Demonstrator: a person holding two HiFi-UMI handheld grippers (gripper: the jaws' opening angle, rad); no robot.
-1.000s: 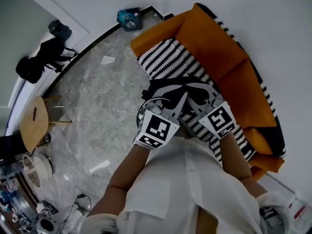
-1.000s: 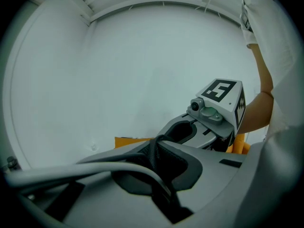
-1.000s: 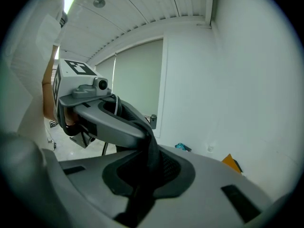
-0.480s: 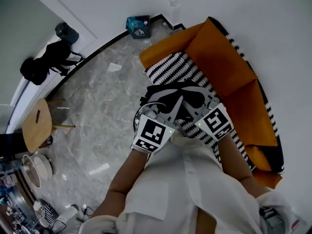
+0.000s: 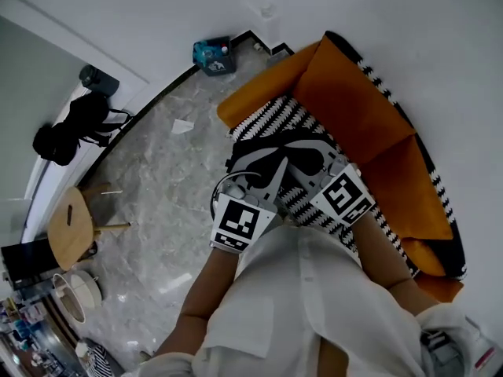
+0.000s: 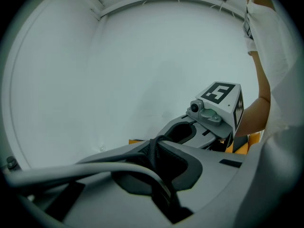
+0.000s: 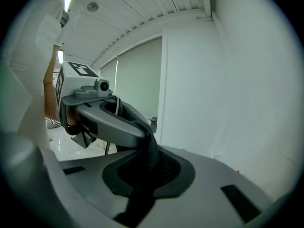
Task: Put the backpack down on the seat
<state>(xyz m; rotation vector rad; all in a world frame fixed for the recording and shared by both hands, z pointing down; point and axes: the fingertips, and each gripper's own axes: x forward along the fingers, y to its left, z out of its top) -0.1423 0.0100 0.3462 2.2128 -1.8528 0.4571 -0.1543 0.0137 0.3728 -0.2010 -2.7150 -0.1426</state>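
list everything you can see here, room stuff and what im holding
backpack: one, black, over the striped seat, held by its straps
sofa: one, orange, against the right wall
seat cover: one, black-and-white striped, on the sofa
stool: one, light wood, on the floor at left
box: one, teal, by the far wall
bundle: one, black, by the wall at upper left
paper scrap: one, white, on the grey floor
left tool: one, grey, shut on a backpack strap
right tool: one, grey, shut on a backpack strap
shirt: one, white, nearest the camera
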